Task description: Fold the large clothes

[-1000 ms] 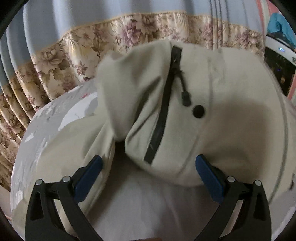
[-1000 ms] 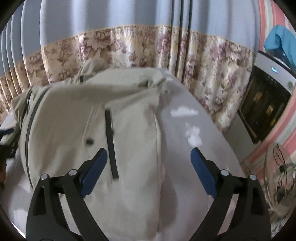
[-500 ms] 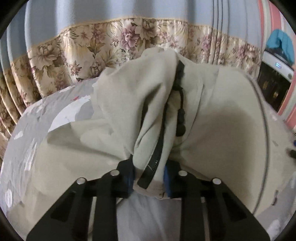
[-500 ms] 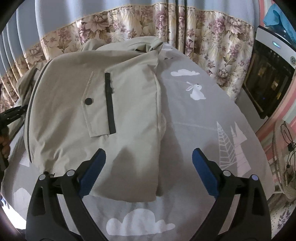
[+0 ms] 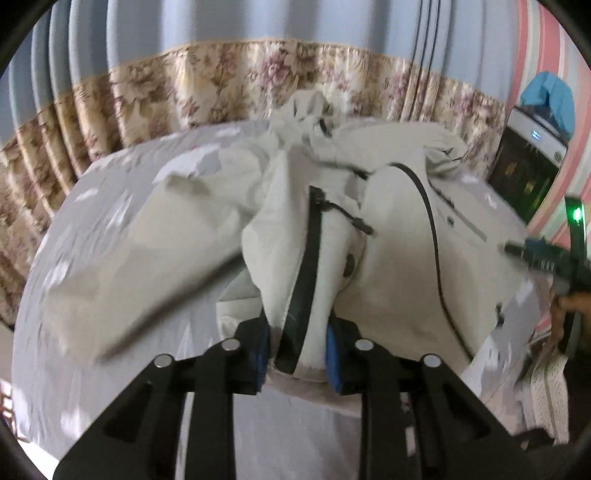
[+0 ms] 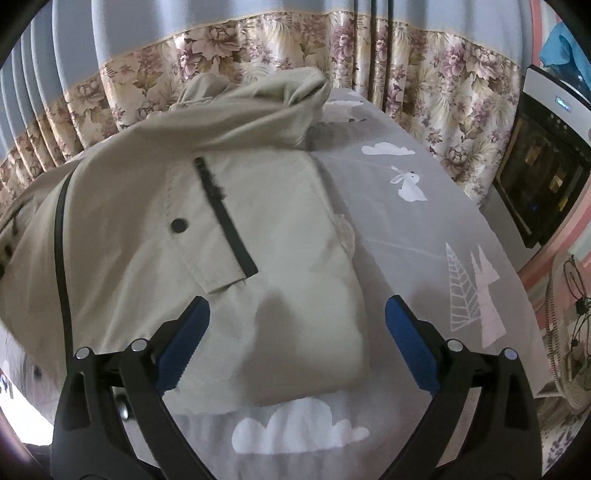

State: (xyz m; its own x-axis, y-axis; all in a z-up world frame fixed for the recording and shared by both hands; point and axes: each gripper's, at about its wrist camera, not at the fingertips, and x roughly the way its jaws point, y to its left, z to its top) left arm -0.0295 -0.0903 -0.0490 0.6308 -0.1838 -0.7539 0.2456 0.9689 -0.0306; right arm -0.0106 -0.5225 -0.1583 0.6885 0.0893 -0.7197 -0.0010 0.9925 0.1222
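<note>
While the left gripper (image 5: 297, 354) clamps the jacket (image 5: 391, 258) zipper edge, the right gripper (image 6: 293, 343) hovers spread

I am in a home, in what looks like a bedroom. I work over a bed whose grey sheet (image 6: 424, 258) is printed with white clouds, a rabbit and trees. Behind it hang blue curtains (image 6: 221, 29) with a floral border along the bottom. To my right a pink striped wall (image 5: 535, 55) backs a black glass-fronted appliance (image 6: 546, 155) with a blue cloth (image 5: 550, 92) on top.
</note>
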